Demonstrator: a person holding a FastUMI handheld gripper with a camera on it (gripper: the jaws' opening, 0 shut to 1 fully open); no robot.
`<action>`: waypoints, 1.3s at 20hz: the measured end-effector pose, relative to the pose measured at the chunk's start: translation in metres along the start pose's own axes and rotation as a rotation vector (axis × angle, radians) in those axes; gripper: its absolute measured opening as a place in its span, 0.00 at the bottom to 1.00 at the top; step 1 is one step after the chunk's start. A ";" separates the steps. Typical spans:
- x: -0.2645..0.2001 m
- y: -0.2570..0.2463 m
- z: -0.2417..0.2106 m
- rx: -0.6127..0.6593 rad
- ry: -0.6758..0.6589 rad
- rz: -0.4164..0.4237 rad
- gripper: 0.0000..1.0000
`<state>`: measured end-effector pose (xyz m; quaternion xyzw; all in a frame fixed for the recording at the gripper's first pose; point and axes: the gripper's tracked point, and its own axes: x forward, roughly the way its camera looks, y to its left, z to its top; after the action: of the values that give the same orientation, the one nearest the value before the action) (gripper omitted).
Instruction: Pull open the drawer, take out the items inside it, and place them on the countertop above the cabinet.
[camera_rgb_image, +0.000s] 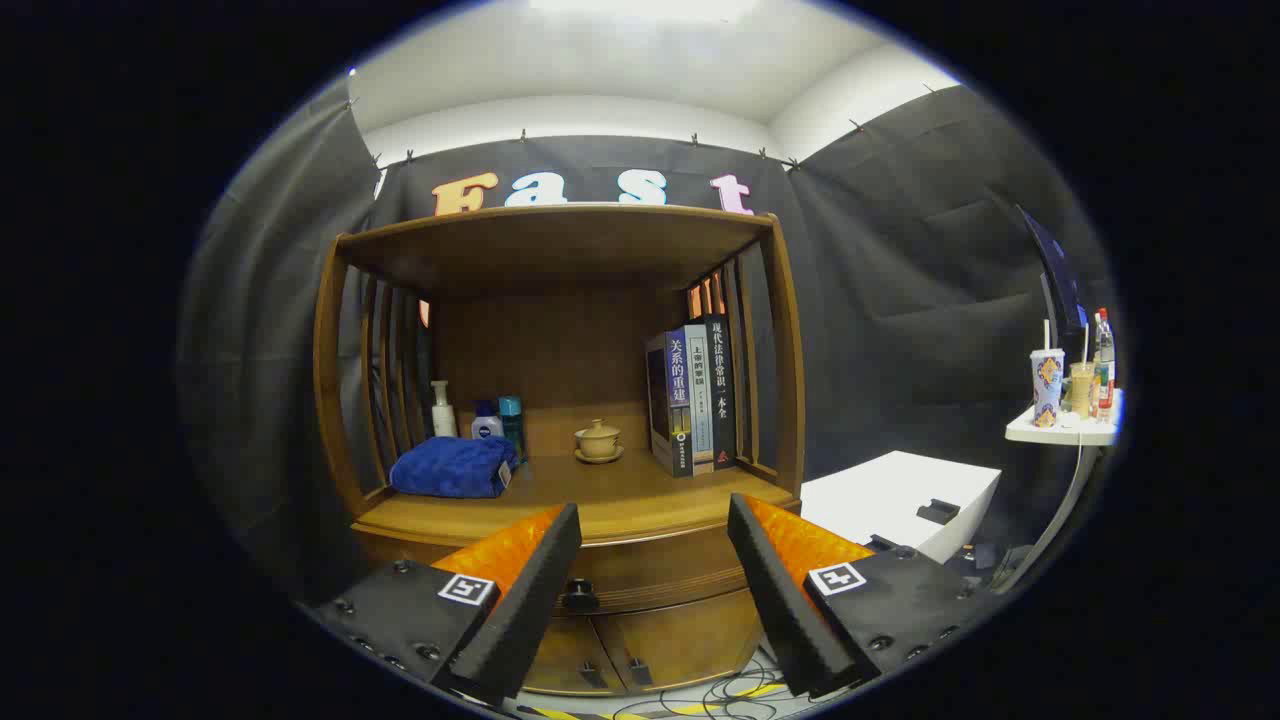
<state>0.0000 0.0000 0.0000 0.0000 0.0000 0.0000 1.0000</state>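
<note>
Seen from the gripper view, the gripper (655, 520) has its jaws spread wide apart, holding nothing, with open air between them. Straight ahead through that gap stands a wooden cabinet (560, 400). Its drawer (650, 570) is shut, the curved front lying flush under the countertop edge, and the dark round drawer knob (579, 596) sits low in the gap, just beside the left finger's inner face and not touching it. Below the drawer, two lower doors (640, 650) meet at a seam between the jaws.

Beyond the fingertips the countertop (640, 495) shows a bare strip along its front edge and middle. Farther back on it, to the left of the gap, a folded blue towel (455, 467) lies in front of three bottles (480, 412) near the slatted side. A small lidded cup on a saucer (598, 441) stands about centre, well back. To the right, upright books (692, 398) lean against the other slatted side. The shelf roof hangs above all this.

Past the right finger, a white box (900, 497) stands just beside the cabinet, and cables (720, 700) trail on the floor below.
</note>
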 end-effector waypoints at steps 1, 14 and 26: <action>0.000 0.000 -0.001 0.001 0.001 0.000 0.98; 0.000 -0.003 -0.002 0.007 0.001 -0.007 0.98; 0.038 0.012 -0.029 -0.027 -0.008 0.039 0.98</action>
<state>0.0376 0.0119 -0.0286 -0.0136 -0.0041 0.0197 0.9997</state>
